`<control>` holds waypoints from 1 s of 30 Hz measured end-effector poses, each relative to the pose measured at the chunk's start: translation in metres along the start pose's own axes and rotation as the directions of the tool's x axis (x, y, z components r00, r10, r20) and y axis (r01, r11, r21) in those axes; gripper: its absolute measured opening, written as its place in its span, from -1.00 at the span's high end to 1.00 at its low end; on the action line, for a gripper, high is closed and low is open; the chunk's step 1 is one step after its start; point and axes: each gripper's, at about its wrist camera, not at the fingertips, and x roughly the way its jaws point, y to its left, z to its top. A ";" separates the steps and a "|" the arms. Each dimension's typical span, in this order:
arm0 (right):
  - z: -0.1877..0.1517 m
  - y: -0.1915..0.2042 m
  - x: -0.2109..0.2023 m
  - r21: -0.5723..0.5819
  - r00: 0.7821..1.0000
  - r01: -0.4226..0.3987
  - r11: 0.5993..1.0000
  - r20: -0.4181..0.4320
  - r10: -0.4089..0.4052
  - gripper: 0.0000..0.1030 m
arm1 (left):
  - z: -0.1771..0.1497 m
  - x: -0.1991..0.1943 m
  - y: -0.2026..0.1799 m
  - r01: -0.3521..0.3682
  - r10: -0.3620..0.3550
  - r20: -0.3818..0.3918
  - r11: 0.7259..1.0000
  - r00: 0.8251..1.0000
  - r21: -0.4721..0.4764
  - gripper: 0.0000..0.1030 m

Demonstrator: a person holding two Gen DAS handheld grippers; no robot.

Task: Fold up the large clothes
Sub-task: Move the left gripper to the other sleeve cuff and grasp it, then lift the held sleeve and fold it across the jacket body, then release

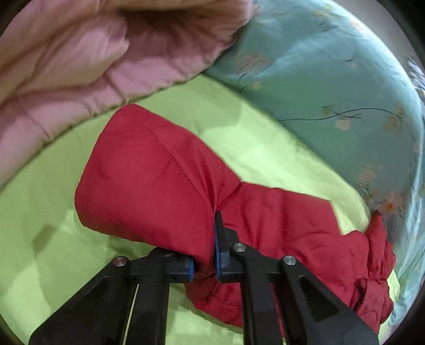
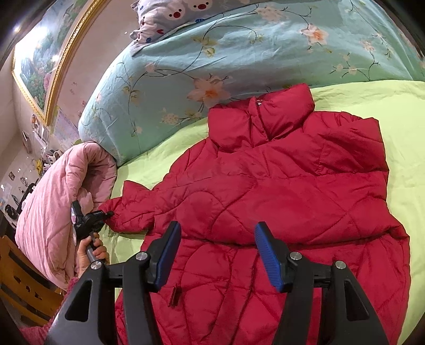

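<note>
our left gripper has its jaws pinched on the red jacket sleeve; our right gripper hangs wide apart. slick padding could slip out mid-fold.

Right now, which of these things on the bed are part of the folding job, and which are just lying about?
Part of the job:
- red puffer jacket
- its sleeve, pinched by the left gripper
- right gripper, open above the jacket

Just lying about:
- pink quilt
- floral duvet
- cartoon pillow
- framed painting
- green sheet, the work surface
</note>
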 end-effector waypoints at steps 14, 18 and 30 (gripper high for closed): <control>0.004 -0.012 -0.016 0.048 0.999 -0.036 0.998 0.036 0.034 -0.17 | -0.021 -0.088 -0.091 0.239 -0.261 0.107 0.954 0.959 0.182 0.88; 0.005 -0.017 -0.020 0.064 0.998 -0.048 0.997 0.041 0.046 -0.17 | -0.040 -0.101 -0.132 0.297 -0.327 0.089 0.922 0.941 0.249 0.89; 0.012 -0.039 -0.033 0.133 0.995 -0.081 0.988 0.074 0.071 -0.17 | -0.126 -0.114 -0.252 0.451 -0.460 -0.086 0.791 0.884 0.414 0.89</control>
